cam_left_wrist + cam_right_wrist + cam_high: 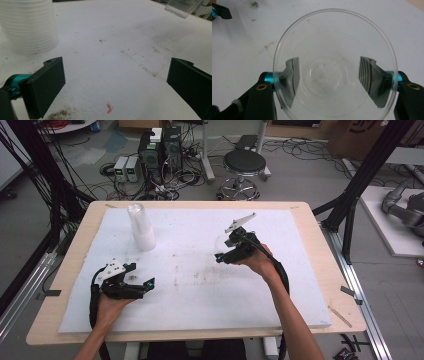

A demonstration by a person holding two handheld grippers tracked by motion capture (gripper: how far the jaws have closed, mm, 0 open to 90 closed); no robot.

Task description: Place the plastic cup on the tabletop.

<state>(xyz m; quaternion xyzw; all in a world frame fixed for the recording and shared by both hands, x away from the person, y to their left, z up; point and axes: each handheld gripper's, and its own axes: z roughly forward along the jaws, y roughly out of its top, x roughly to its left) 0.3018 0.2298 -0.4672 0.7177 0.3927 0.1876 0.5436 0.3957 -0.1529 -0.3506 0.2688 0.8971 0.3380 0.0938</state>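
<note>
From the high view, a person holds two grippers over a white foam mat (190, 285) on a wooden table (320, 265). The left gripper (146, 284) sits low near the front left of the mat. Its jaws are spread and hold nothing. The right gripper (220, 258) is up in the air near the middle of the mat, with a clear plastic cup (220, 242) in it. A tall stack of cups (141, 227) stands at the back left, well apart from both grippers.

In the left gripper view, the two black jaws stand wide apart with bare mat between them. The stack of cups (28, 26) is ahead on the left. The held cup (183, 7) peeks in at the top right corner. A tiny orange scrap (109, 108) lies on the mat.

In the right gripper view, the jaws pinch the cup (335, 65) from both sides, and we look down into its open mouth.

The cup is thin and slippery, I think. If the jaws squeeze too hard, it may bend or crack. If they squeeze too softly, it may slip out and fall on the mat. The left gripper could also bump the stack and tip it over.
</note>
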